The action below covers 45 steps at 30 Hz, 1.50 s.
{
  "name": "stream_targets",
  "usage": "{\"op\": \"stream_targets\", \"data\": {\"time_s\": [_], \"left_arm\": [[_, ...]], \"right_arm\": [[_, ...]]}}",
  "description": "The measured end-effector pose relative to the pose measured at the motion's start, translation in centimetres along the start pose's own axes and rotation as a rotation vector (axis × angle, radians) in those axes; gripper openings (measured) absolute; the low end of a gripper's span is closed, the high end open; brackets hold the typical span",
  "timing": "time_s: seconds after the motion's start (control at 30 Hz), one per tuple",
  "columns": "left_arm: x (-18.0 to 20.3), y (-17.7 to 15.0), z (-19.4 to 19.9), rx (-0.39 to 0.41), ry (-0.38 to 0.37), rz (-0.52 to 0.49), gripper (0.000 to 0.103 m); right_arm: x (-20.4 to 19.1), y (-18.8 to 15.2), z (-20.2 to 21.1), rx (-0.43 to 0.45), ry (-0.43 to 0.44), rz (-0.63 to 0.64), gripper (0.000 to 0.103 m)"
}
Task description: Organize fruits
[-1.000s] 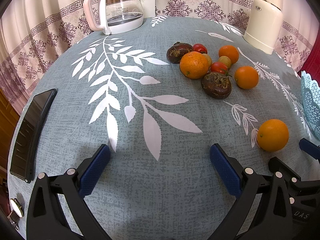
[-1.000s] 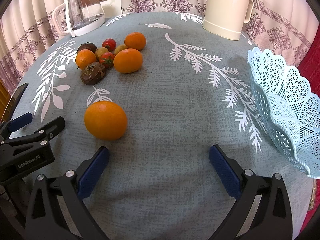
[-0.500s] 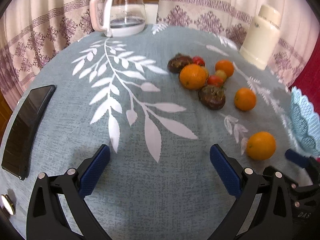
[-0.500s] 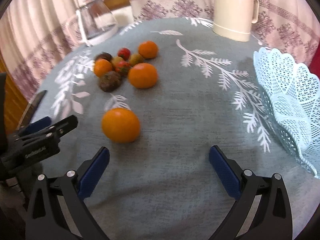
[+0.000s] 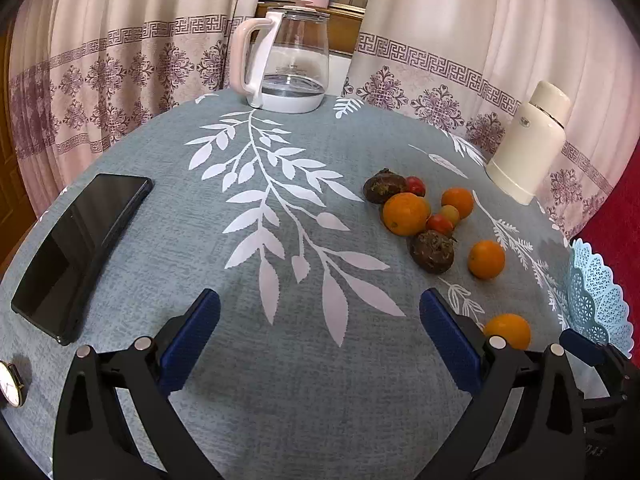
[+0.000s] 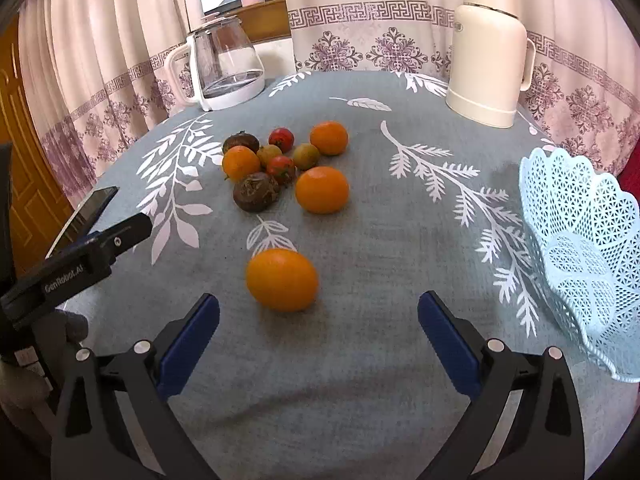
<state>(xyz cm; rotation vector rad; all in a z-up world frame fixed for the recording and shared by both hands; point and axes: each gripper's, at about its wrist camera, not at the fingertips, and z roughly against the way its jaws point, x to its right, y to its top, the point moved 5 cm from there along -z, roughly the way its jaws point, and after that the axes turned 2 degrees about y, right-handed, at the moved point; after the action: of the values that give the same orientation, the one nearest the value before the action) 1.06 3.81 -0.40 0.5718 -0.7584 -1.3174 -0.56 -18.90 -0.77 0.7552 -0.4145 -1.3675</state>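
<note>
Over a round table point(image 6: 400, 240) w/ a grey-blue cloth printed in white leaf sprays, both tools hang above the cloth. Right gripper point(image 6: 319, 334) spread wide, holding nothing; one orange point(image 6: 282, 279) lies on the cloth just ahead, between its blue pads point(image 6: 188, 344) but not touching them. Left gripper point(image 5: 318, 336) also wide, nothing in it, bare cloth between its tips. Fruit pile point(image 6: 280, 164) sits mid-table: oranges, small red and greenish fruits, two dark brown ones, packed close; a 2nd loose orange point(image 6: 322, 189) just beside the pile. Pale blue lace-pattern basket point(image 6: 580, 256) at the right edge, well apart from the pile. Black phone point(image 5: 80, 252) at the left edge. Glass kettle point(image 5: 286, 64) and cream flask point(image 6: 486, 48) stand at the far rim. Pink curtains point(image 5: 120, 60) w/ purple border behind, window gap between them, wooden door point(image 6: 24, 160) far left.
</note>
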Motion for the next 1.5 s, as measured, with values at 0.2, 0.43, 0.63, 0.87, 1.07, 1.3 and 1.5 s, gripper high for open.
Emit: {"op": "stream_targets", "data": {"time_s": [0.2, 0.43, 0.63, 0.87, 1.07, 1.3, 1.5], "left_arm": [[-0.2, -0.1, -0.1, -0.002, 0.008, 0.003, 0.101], [-0.2, 0.0, -0.2, -0.006, 0.013, 0.002, 0.101], [-0.2, 0.0, -0.2, -0.005, 0.013, 0.002, 0.101], [-0.2, -0.1, -0.2, -0.004, 0.014, 0.001, 0.101], [-0.2, 0.0, -0.1, -0.001, 0.016, 0.001, 0.101], [-0.2, 0.0, 0.0, 0.005, 0.016, 0.001, 0.101], [-0.2, 0.0, 0.0, 0.007, 0.017, 0.002, 0.101]], "right_arm": [[-1.0, 0.4, -0.6, -0.006, 0.025, 0.016, 0.092], [-1.3, 0.2, -1.1, -0.015, 0.037, 0.007, 0.092], [-0.9, 0.2, -1.1, -0.007, 0.039, -0.021, 0.092], [-1.0, 0.4, -0.9, 0.005, 0.039, -0.017, 0.092], [-1.2, 0.4, -0.7, 0.017, 0.026, -0.007, 0.092], [-1.1, 0.4, -0.5, 0.028, 0.016, -0.009, 0.092], [-2.1, 0.5, -0.9, 0.011, 0.014, 0.032, 0.078]]}}
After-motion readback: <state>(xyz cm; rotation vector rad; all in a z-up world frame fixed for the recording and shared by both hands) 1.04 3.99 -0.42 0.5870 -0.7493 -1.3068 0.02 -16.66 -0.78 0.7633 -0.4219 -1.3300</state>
